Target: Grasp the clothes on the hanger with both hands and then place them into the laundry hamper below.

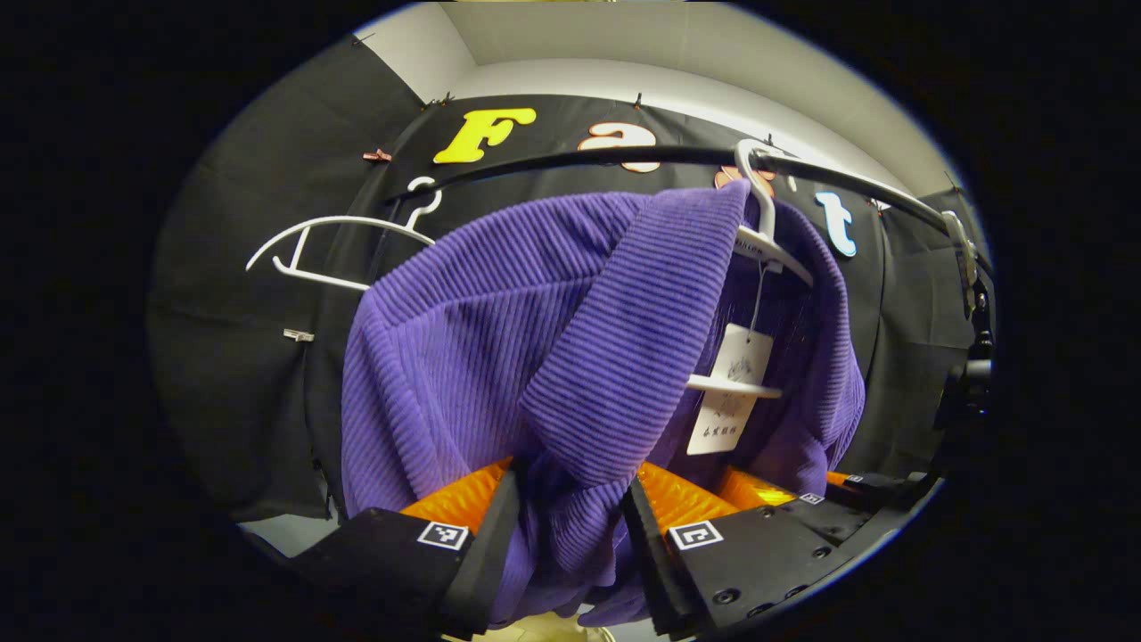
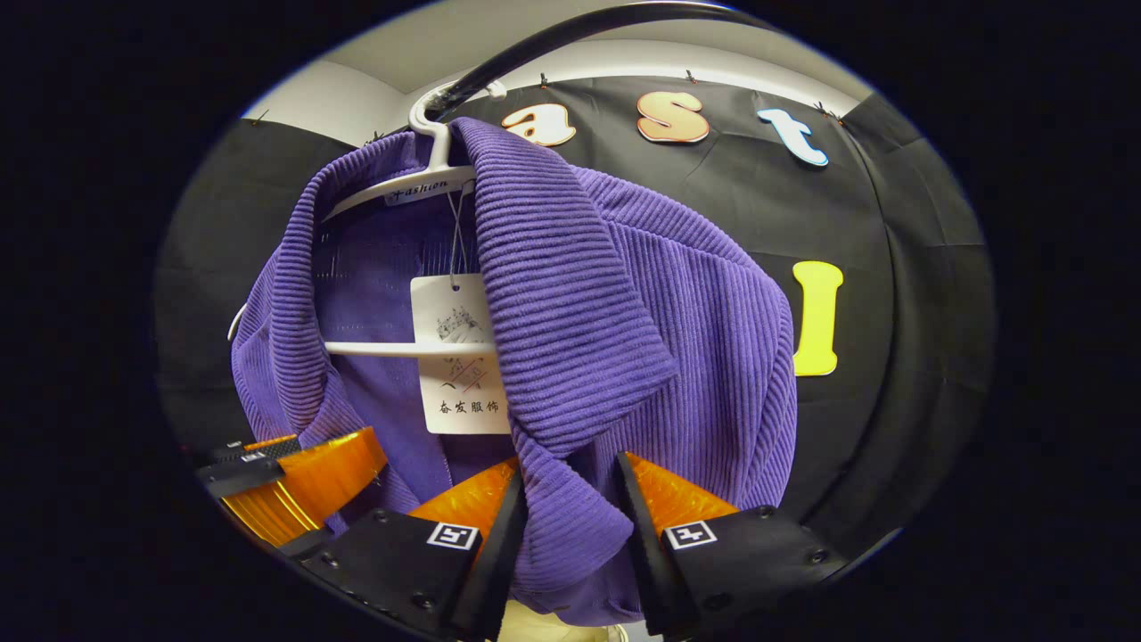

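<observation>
A purple ribbed garment (image 1: 499, 339) hangs on a white hanger (image 1: 767, 241) hooked over a black rail (image 1: 570, 160). In the left gripper view my left gripper (image 1: 570, 526) is shut on a fold of the garment's front edge, with cloth filling the gap between its fingers. The right gripper (image 1: 775, 490) shows low at the right of that view. In the right gripper view the same garment (image 2: 677, 339) hangs from its hanger (image 2: 419, 192). There my right gripper (image 2: 570, 526) is shut on the turned-over lapel, and the left gripper (image 2: 294, 473) sits at the lower left against the cloth.
A second white hanger (image 1: 330, 236) hangs bare on the rail to the left of the garment. A white paper tag (image 2: 455, 357) dangles inside the collar, across the hanger's bar. The rail (image 2: 553, 36) arcs overhead. Something pale (image 2: 553, 629) shows below the hem.
</observation>
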The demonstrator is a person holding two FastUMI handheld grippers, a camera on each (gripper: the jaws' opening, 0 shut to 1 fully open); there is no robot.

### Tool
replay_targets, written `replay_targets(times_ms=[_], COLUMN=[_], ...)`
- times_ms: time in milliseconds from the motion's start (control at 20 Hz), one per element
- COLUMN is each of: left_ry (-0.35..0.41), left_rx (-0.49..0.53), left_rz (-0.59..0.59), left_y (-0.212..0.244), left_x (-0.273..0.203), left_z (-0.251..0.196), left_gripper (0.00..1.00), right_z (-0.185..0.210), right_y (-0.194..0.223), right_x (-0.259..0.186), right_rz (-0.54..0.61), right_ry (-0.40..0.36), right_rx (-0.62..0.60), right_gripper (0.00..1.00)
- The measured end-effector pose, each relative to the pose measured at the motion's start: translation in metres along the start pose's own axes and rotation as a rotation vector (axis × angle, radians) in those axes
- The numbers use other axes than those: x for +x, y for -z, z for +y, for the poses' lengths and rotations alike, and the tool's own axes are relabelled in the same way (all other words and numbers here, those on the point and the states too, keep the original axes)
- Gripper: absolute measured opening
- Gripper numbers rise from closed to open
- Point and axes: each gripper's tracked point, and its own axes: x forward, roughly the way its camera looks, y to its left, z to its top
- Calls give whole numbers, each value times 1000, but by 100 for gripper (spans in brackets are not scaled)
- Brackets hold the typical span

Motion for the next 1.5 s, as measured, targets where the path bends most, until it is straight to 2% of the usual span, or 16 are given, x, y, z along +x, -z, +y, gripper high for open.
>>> replay_targets(times_ms=[50,100,150,200,300,350,500,650,800,950,1150,1200,1300,1350,1400,1500], left_ry=[2,7,14,-10,9,14,11,-30,-119,-159,-194,-198,-216,-216,-217,-226], left_rx=[-4,-9,-12,-5,16,23,41,62,81,102,198,234,285,285,275,284], left_rz=[3,-3,-8,-17,3,9,32,15,-49,-119,-250,-284,-322,-323,-315,-283], left_y=[1,-1,-4,-7,-4,-5,-11,-31,-68,-105,-158,-173,-193,-196,-198,-193], left_x=[2,3,1,1,5,3,-8,-29,-48,-65,-78,-78,-72,-64,-55,-37], left_z=[2,3,3,11,10,12,21,40,65,76,89,91,100,106,112,127], left_gripper=[61,58,48,47,10,7,5,7,5,5,5,5,3,5,5,3], right_z=[3,-1,-7,-8,-7,-12,-39,-58,-72,-84,-91,-92,-95,-97,-97,-100], right_y=[0,3,4,2,5,3,-16,-57,-97,-126,-168,-178,-197,-202,-205,-205], right_x=[-4,-4,-9,-11,-14,-16,-30,-49,-67,-80,-87,-88,-84,-79,-73,-59], right_rz=[1,9,2,0,11,6,-20,-94,-178,-236,-340,-369,-421,-438,-452,-467], right_ry=[-14,16,32,29,26,39,115,164,215,257,304,313,328,332,331,338], right_rx=[-6,-17,-18,-7,9,-7,-93,-91,-117,-160,-177,-191,-213,-215,-218,-239], right_gripper=[41,38,26,14,14,15,14,14,14,19,10,14,10,14,10,14])
